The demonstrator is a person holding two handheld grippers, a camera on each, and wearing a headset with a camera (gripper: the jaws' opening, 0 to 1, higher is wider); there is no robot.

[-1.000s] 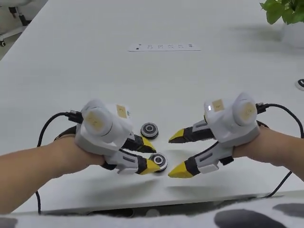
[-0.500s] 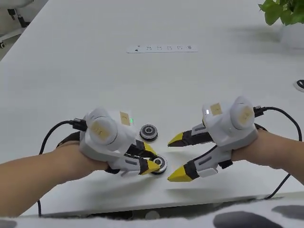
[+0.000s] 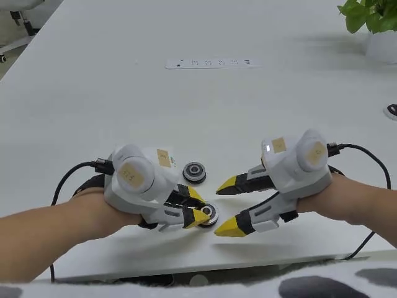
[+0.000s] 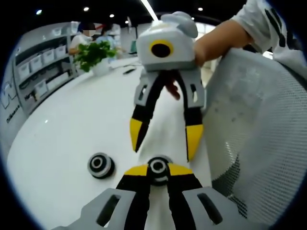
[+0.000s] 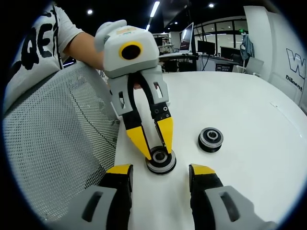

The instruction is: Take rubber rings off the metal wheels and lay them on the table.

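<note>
My left claw (image 3: 197, 207) was closed on the near wheel (image 3: 209, 214), its yellow tips pressed to either side of it close to the bench's (image 3: 186, 99) front edge. My right claw (image 3: 224, 207) hung wide open with nothing in it, one tip above the other in the head view. Its tips pointed leftward at that wheel from just beside it, so the right claw was the free one and the nearer one for the ring.

The wheel lay flat, its axle pointing straight up off the bench. Being round, it had no long axis across the bench to line up on. Its rubber ring (image 5: 160, 170) showed as a dark band round the rim, level with the bench top. I judged the right claw would have to come in low and pinch that band. The second wheel (image 3: 194, 172) lay flat farther back, apart from both claws.
</note>
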